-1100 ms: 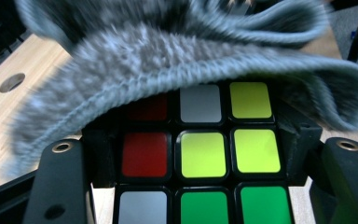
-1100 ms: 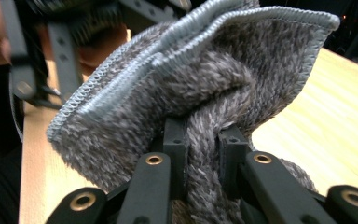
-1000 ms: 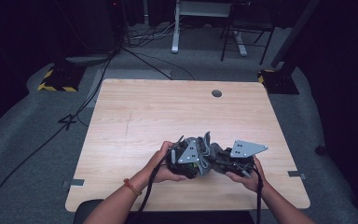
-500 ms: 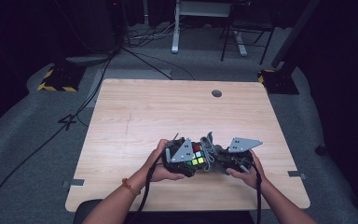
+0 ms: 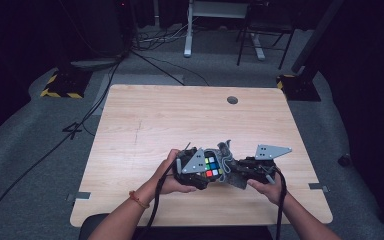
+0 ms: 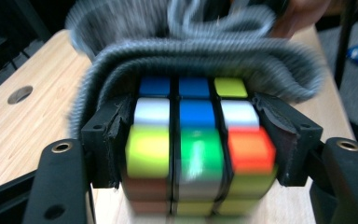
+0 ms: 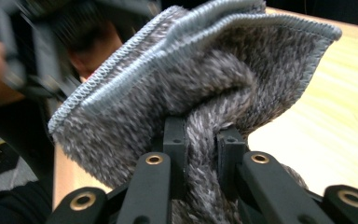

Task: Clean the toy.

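A multicoloured puzzle cube point(image 6: 196, 142) sits clamped between the two black jaws of my left gripper point(image 6: 196, 144), whose pads press on its left and right faces. A grey fuzzy cloth point(image 6: 196, 51) arches over the cube's far side. In the right gripper view a bunched fold of that cloth point(image 7: 200, 121) is pinched between the jaws of my right gripper point(image 7: 200, 140). From the high view the cube point(image 5: 211, 166) shows face up between the left gripper point(image 5: 192, 167) and the right gripper point(image 5: 250, 167), low over the table's near edge, with the cloth point(image 5: 226, 159) between them.
The light wooden table point(image 5: 180, 120) has a round cable hole point(image 5: 232, 100) at its far side. Both forearms enter from the bottom edge. Dark floor with cables and stands surrounds the table.
One second ago the cube's coloured face was hidden between the grippers; it has since turned up and now faces the high camera. Both hands stayed at the same spot.
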### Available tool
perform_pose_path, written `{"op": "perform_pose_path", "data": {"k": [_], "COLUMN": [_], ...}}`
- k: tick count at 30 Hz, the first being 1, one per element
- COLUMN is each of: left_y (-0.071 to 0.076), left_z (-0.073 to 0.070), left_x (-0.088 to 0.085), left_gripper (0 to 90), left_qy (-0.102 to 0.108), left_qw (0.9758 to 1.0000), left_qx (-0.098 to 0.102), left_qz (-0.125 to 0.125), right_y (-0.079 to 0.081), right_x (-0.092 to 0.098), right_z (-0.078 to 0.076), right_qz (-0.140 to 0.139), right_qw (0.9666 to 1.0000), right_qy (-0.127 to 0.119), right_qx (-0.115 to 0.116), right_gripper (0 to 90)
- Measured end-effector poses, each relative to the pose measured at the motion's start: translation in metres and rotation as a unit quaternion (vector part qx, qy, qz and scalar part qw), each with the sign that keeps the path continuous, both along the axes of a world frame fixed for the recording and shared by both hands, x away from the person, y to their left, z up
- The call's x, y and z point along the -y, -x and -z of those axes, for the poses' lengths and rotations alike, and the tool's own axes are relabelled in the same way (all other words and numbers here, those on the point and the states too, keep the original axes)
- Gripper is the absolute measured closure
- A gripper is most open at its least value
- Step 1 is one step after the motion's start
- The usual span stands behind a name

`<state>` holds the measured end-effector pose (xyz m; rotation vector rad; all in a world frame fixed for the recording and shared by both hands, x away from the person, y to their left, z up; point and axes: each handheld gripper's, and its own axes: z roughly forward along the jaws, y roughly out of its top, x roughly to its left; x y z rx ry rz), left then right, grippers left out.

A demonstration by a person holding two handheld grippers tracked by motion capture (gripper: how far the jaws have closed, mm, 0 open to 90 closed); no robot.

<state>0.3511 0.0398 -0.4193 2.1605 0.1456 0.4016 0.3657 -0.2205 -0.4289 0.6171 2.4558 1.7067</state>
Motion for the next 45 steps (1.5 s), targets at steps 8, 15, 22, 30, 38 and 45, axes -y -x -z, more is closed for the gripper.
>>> {"op": "perform_pose_path", "data": {"k": [8,15,22,30,38,45], "left_y": [-0.001,-0.001,-0.001,-0.001,0.000,0.002], "left_z": [0.003,-0.003,-0.007,-0.002,-0.006,-0.014], "left_x": [0.003,-0.002,-0.005,0.000,-0.002,-0.007], "left_gripper": [33.8,33.9,34.1,34.1,34.1,34.1], "left_qy": [-0.005,0.015,0.028,0.011,0.023,0.048], "left_qw": [1.0000,0.9998,0.9996,0.9999,0.9997,0.9988], "left_qx": [-0.005,-0.006,-0.007,-0.009,-0.010,-0.006], "left_qz": [-0.002,-0.006,-0.005,0.002,0.003,0.008], "right_y": [0.005,-0.002,-0.009,0.003,0.003,-0.009], "right_x": [-0.004,-0.004,-0.006,-0.005,-0.005,-0.011], "right_z": [-0.006,0.010,0.022,-0.001,-0.001,0.026], "right_qz": [0.007,0.030,0.027,0.015,0.022,0.023], "right_qw": [0.9991,0.9952,0.9937,0.9980,0.9966,0.9926], "right_qy": [0.027,0.086,0.108,0.051,0.067,0.119], "right_qx": [0.033,0.038,0.012,0.033,0.043,0.003], "right_gripper": [78.8,78.8,78.7,78.9,78.7,78.7]}}
